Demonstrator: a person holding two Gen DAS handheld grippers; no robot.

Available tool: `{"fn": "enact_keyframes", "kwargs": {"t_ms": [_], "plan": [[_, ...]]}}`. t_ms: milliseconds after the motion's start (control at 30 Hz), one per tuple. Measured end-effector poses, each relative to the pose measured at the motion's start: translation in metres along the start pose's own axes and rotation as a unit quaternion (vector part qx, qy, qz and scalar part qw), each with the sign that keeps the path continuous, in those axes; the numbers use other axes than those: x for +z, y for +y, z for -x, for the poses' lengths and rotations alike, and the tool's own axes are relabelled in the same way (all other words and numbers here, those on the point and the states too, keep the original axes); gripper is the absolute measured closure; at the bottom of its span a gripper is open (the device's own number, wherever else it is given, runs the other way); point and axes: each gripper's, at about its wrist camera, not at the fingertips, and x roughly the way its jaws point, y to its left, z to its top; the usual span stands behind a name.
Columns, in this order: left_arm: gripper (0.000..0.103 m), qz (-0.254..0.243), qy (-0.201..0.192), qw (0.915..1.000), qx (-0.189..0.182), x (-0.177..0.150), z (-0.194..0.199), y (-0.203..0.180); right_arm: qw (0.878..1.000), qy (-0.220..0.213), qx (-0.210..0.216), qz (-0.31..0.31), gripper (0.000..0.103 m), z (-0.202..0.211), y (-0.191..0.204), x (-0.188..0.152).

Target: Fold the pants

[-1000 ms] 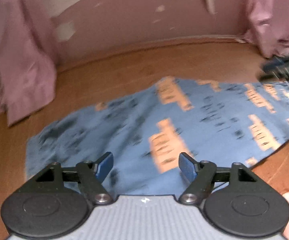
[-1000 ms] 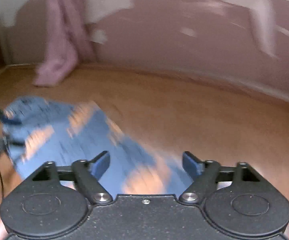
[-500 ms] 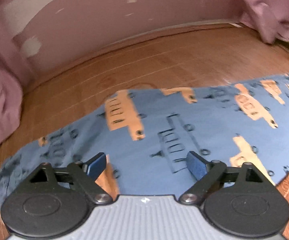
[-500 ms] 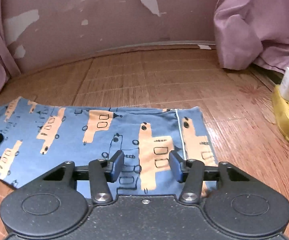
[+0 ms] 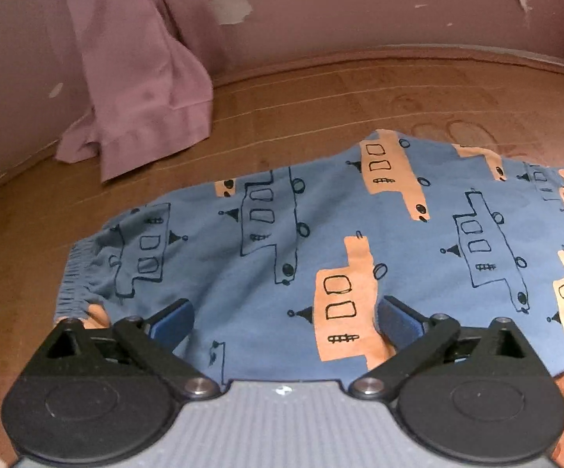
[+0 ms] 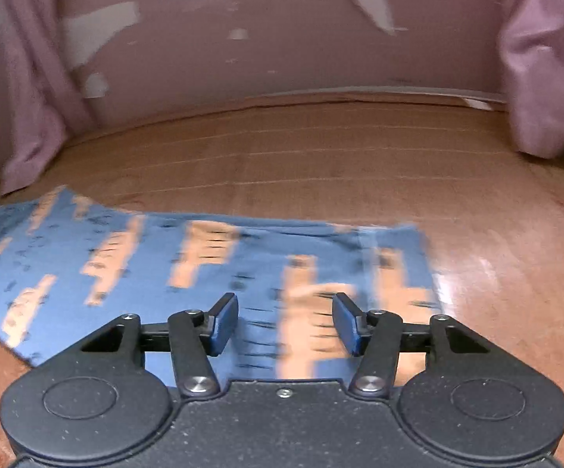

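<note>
Two grippers, left gripper and right gripper, hover released over flat pajama pants; a shallow pinch risks lifting one layer only.

Home room — wood floor, curtains, peeling wall.

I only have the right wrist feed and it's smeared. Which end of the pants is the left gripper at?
Observer: The waistband end; the left wrist view shows the gathered elastic waistband just left of the left gripper.
Operator: Is it holding cloth?
Observer: No. Its fingers are spread wide over the pants, gripping nothing.
Operator: What is the print? Just blurred streaks here.
Observer: Orange and outlined boats on blue, sharp in that view.
Operator: Anything near that end?
Observer: A pink curtain hangs to the floor behind it, apart from the pants.
</note>
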Motion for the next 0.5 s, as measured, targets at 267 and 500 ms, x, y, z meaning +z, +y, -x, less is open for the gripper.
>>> {"fn": "enact_keyframes", "kwargs": {"t_ms": [267,500], "plan": [[0.009,-0.088,-0.066,0.9916,-0.068,0.039,0.037,-0.089,0.998,-0.021,-0.030,-0.049,0.024,0.045,-0.040,0.000],[0.006,-0.304,-0.081,0.9254,-0.212,0.114,0.050,-0.245,0.997,0.043,0.024,-0.059,0.005,0.041,-0.083,-0.003]]}}
